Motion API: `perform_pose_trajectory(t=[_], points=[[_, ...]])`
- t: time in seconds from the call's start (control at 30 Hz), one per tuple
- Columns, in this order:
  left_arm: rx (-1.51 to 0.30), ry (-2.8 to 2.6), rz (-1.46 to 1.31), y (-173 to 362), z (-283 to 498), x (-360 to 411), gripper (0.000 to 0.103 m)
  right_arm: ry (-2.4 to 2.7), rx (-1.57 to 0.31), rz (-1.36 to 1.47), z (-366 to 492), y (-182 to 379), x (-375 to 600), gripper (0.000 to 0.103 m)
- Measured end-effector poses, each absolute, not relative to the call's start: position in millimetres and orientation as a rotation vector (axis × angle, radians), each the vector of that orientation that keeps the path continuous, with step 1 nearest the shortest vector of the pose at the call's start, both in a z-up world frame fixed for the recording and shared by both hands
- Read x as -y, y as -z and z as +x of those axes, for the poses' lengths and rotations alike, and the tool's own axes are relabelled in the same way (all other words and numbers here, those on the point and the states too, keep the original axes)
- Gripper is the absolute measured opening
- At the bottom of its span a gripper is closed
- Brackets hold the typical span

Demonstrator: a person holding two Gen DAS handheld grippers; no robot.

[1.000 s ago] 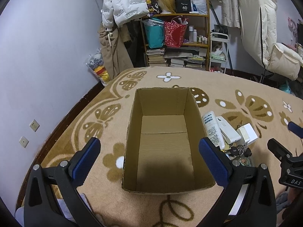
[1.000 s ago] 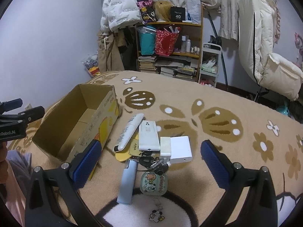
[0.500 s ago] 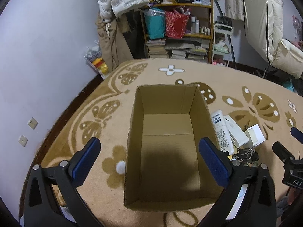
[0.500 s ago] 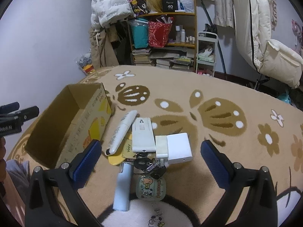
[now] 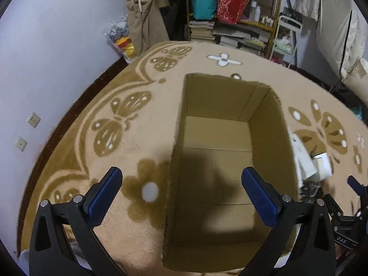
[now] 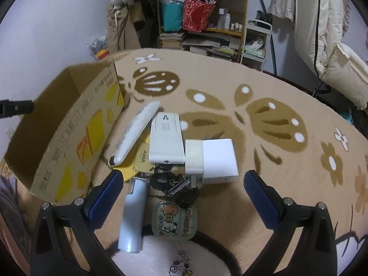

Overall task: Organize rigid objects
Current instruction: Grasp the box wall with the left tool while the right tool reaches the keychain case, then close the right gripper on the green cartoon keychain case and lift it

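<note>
Both grippers spread and empty above a cardboard box and a cluster of small rigid objects on a patterned rug.

The left gripper (image 5: 181, 194) hung over the open cardboard box (image 5: 220, 138), straddling its left wall. The right gripper (image 6: 182, 194) hung over the cluster just beside the box: white tube (image 6: 135, 135), white remote (image 6: 166, 138), white cube (image 6: 219, 159), pale-blue cylinder (image 6: 134, 218), keys (image 6: 177, 186), cartoon case (image 6: 174, 221), all on the rug (image 6: 264, 126).

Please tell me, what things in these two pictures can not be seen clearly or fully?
- Yellow card, right wrist view: mostly covered by the white tube and white remote.
- Keys, right wrist view: tangled, too small to count.
- Cardboard box, left wrist view: near wall cut off by the bottom edge.
</note>
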State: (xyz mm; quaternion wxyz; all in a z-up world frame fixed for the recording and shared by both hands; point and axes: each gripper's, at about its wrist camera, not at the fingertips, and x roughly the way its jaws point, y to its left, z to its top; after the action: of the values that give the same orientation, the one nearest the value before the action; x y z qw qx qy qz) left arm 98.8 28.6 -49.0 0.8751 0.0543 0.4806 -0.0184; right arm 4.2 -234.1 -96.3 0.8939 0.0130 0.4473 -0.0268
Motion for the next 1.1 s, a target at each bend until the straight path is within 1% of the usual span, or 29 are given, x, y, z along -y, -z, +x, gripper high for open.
perform_pose_trajectory(t=[0.2,0.37,0.43,0.47,0.5,0.53,0.6,0.63,0.67,0.7,0.73,0.77,0.8,0.83,0.87,0.93,1.03,1.1], points=[[-1.050,-0.014,0.123,62.0,106.1,-35.1,0.102,0.051,-0.974,0.026,7.9,107.7,231.3,0.103],[-1.113,-0.093,0.110,79.2,115.4,-43.0,0.094,0.079,-1.002,0.034,10.8,116.0,236.7,0.103],[-1.154,-0.122,0.092,88.2,118.6,-48.2,0.084,0.084,-1.024,0.054,12.5,121.2,240.6,0.103],[-1.164,-0.129,0.083,90.2,119.6,-50.9,0.081,0.084,-1.039,0.064,13.4,124.4,242.6,0.099],[-1.171,-0.134,0.066,92.3,120.4,-54.3,0.076,0.083,-1.056,0.075,14.3,127.7,244.2,0.097],[-1.177,-0.138,0.049,93.3,120.3,-57.3,0.066,0.080,-1.073,0.089,15.0,131.1,245.4,0.093],[-1.197,-0.135,0.025,96.0,120.3,-61.2,0.055,0.059,-1.101,0.124,15.3,136.7,248.3,0.082],[-1.207,-0.120,0.007,97.0,119.9,-62.1,0.048,0.045,-1.116,0.144,15.7,138.9,249.3,0.075],[-1.216,-0.103,-0.008,97.6,119.0,-62.0,0.045,0.035,-1.129,0.157,16.0,141.0,249.4,0.074],[-1.225,-0.091,-0.009,98.4,118.5,-60.5,0.039,0.030,-1.134,0.157,15.8,142.7,248.5,0.074],[-1.227,-0.087,-0.003,98.7,118.0,-58.7,0.036,0.023,-1.139,0.148,15.7,144.1,246.3,0.071],[-1.226,-0.081,0.005,98.7,117.4,-56.2,0.034,0.016,-1.146,0.133,15.6,146.0,243.4,0.065],[-1.225,-0.069,0.010,98.6,116.9,-53.8,0.028,0.011,-1.159,0.119,16.0,148.1,240.3,0.062],[-1.226,-0.062,0.011,98.6,116.9,-52.7,0.023,0.003,-1.168,0.111,15.9,150.2,237.6,0.060],[-1.228,-0.052,0.010,98.8,116.5,-51.3,0.020,0.002,-1.175,0.102,15.5,151.5,235.4,0.060],[-1.231,-0.035,0.010,99.0,116.0,-48.8,0.011,0.005,-1.183,0.071,15.0,153.6,230.5,0.060],[-1.224,-0.022,0.019,98.0,115.0,-46.2,0.009,0.009,-1.195,0.059,15.9,155.1,228.9,0.060],[-1.219,-0.022,0.037,97.5,114.4,-44.1,0.009,0.015,-1.236,0.083,15.2,159.3,231.2,0.061]])
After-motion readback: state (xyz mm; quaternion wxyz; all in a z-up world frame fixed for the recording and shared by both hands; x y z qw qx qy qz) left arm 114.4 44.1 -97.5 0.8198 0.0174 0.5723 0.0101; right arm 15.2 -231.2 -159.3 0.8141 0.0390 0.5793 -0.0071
